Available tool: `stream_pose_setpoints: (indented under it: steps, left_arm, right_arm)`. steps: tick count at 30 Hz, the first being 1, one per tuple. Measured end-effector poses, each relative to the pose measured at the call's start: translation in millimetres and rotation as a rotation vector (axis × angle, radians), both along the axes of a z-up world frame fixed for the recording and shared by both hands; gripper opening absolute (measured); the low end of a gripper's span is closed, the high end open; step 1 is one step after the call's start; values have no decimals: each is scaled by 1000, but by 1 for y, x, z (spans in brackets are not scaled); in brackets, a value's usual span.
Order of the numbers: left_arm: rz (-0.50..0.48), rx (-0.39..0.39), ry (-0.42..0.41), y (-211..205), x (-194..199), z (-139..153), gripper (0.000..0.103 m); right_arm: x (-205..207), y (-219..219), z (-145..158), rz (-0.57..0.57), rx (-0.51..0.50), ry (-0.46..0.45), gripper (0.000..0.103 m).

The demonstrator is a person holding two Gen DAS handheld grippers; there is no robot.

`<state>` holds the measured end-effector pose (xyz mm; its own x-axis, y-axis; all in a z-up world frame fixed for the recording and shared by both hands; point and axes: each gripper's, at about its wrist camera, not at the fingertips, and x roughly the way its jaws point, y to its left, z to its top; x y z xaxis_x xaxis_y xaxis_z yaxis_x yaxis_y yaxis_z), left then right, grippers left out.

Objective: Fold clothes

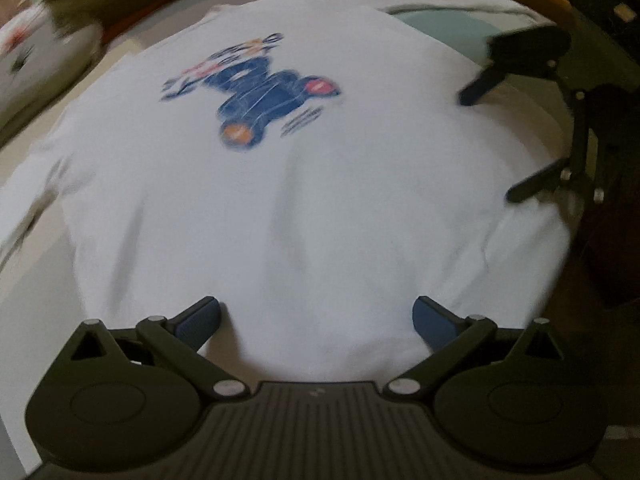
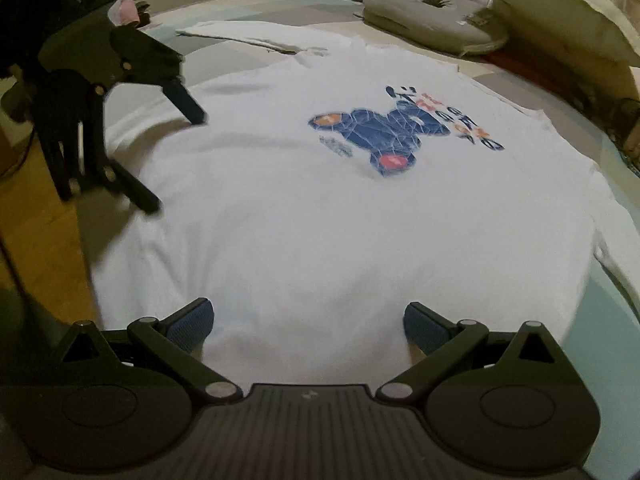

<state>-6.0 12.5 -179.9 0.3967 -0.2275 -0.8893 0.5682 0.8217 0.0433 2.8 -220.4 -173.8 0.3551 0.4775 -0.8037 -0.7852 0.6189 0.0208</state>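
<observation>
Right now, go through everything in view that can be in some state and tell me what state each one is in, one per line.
White shirt: spread flat on the bed, print side up, not yet folded.
Far sleeve: stretched out to the side, unfolded.
Left gripper: open, holding nothing.
Right gripper: open, holding nothing.
Ring cushion: lying flat beyond the shirt.

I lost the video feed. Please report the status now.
Left gripper and right gripper: jaws open, empty. White shirt spread flat on bed, not folded. Grey cushion beyond shirt, not blocking.
</observation>
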Motion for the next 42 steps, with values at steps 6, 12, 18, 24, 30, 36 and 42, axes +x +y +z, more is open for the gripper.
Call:
stream_pose_setpoints:
  steps: [6,12,18,24,30,36,42]
  left_arm:
    - [43,64,112,31,-19,5,102]
    - [74,0,2,20,14,23,101]
    - [90,-23,-44,8,47,9,101]
    - [176,-46,74,31,34,9,102]
    - [298,-127,-18,39,82,24,101]
    - [355,-121,-77,48,116,7,100]
    - [370,-184,-84,67,114,6,101]
  right_arm:
    - [-6,-24,11,-66,-57,77,103]
    - [11,-6,29,-98,-66,19,103]
    - [34,13,17,-147,-56,-16,103]
    - [24,-13,4,-196,-98,96,103]
    - [41,-7,16,-287,-61,97,103]
    - [60,4,14,-331,-67,49,103]
    - [65,14,14,-497,-74,26,103]
